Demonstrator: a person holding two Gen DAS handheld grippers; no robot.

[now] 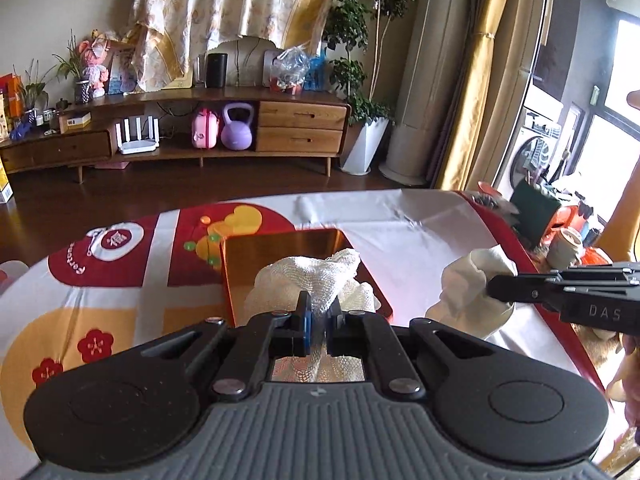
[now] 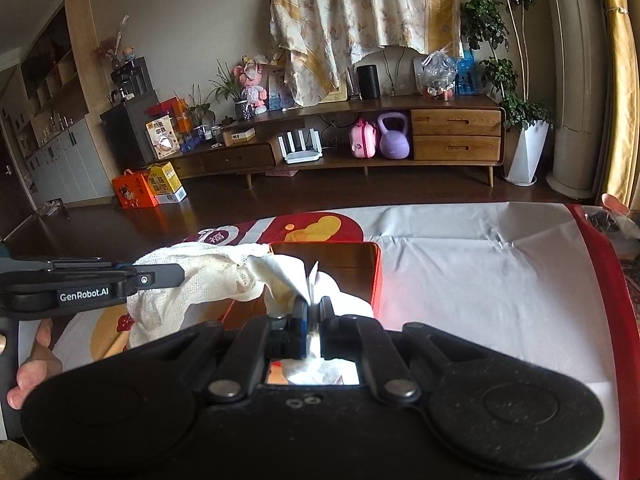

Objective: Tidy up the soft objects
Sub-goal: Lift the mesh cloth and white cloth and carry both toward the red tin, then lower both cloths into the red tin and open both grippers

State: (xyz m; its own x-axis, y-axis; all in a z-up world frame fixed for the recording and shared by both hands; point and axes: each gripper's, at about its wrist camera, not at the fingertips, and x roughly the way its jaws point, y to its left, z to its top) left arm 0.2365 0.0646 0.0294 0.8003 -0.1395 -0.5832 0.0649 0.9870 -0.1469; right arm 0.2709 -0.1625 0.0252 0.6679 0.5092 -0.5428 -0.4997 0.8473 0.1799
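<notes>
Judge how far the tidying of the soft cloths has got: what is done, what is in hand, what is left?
Done: nothing looks put away; the red box shows no folded cloth. In hand: the left gripper pinches the white mesh cloth, the right gripper the smoother white cloth, both above the box. Left: placing both.

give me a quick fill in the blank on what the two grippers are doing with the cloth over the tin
1. Both grippers are ____ on the white cloth.
2. The cloth hangs above an open ____ tin.
3. The left gripper pinches the ____-textured end.
4. The purple kettlebell sits beside a ____ case.

Missing words: shut; red; mesh; pink
</notes>
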